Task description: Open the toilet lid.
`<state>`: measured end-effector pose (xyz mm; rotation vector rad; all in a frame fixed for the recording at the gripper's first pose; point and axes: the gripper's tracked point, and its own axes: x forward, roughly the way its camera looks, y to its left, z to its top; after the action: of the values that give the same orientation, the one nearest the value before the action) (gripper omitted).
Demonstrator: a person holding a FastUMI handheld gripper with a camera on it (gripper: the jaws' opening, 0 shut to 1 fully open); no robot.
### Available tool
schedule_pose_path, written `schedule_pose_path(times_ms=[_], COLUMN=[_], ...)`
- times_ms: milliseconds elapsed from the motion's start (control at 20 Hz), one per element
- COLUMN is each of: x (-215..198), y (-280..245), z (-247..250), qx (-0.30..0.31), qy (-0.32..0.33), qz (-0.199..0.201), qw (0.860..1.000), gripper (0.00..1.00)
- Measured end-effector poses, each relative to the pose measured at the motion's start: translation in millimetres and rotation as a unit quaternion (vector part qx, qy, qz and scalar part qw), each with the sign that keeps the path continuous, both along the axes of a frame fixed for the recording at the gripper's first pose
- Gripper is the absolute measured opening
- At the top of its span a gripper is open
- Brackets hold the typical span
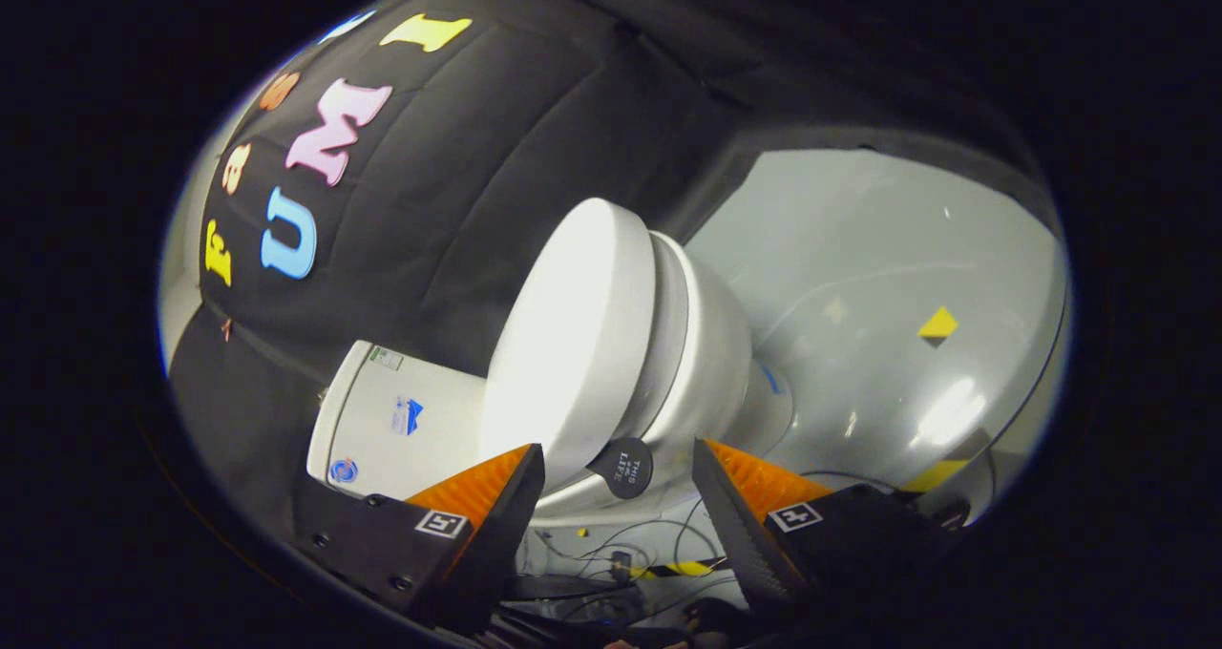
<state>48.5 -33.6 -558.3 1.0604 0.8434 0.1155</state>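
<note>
A white toilet lies tilted across the gripper view, seen from the side. Its white lid (573,334) lies down against the seat and bowl (706,363). The white tank (401,420) stands behind the lid, towards the black cloth wall. A small round black tab (621,467) sticks out at the lid's front edge. My gripper (619,491) is open, and the black tab sits in the gap between the fingertips, touching neither. One finger (477,506) overlaps the lid's lower edge and the tank. The other finger (754,506) lies beside the bowl.
A shiny pale grey floor (888,277) spreads beyond the bowl, with a yellow and black marker (937,325) stuck on it. Black cables (621,554) and yellow-black striped tape lie on the floor below the toilet, between the fingers. The black cloth wall (458,172) rises behind the tank.
</note>
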Motion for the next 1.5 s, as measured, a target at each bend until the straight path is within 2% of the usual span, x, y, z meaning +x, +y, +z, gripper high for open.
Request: schedule_pose_path(times_ms=[300,400,450,500,650,750,800,850,950,1150,1250,1500], x=[9.2,12.8,13.2,15.4,17.9,17.3,18.3,29.8,19.4,20.8,19.3,21.5], y=[14.9,10.5,11.2,11.9,19.6,31.0,31.1,8.3,22.8,29.4,32.5,34.4], z=[-20.5,-23.8,-25.5,-25.7,-20.5,-14.2,-19.2,-26.1,-36.8,-15.3,-10.1,37.5], qx=[0.058,0.061,0.066,0.074,0.099,0.104,0.082,0.068,0.085,0.07,0.044,-0.012], qy=[0.036,0.04,0.044,0.046,0.042,0.031,0.026,0.043,0.041,0.029,0.038,0.021], qz=[0.001,0.003,0.004,0.003,0.007,0.032,0.039,0.037,0.018,0.018,0.026,0.032], qw=[0.998,0.997,0.997,0.996,0.994,0.994,0.995,0.996,0.995,0.997,0.998,0.999], gripper=[0.98,0.94,0.77,0.75,0.52,0.52,0.52,0.4,0.17,0.16,0.12,0.11])
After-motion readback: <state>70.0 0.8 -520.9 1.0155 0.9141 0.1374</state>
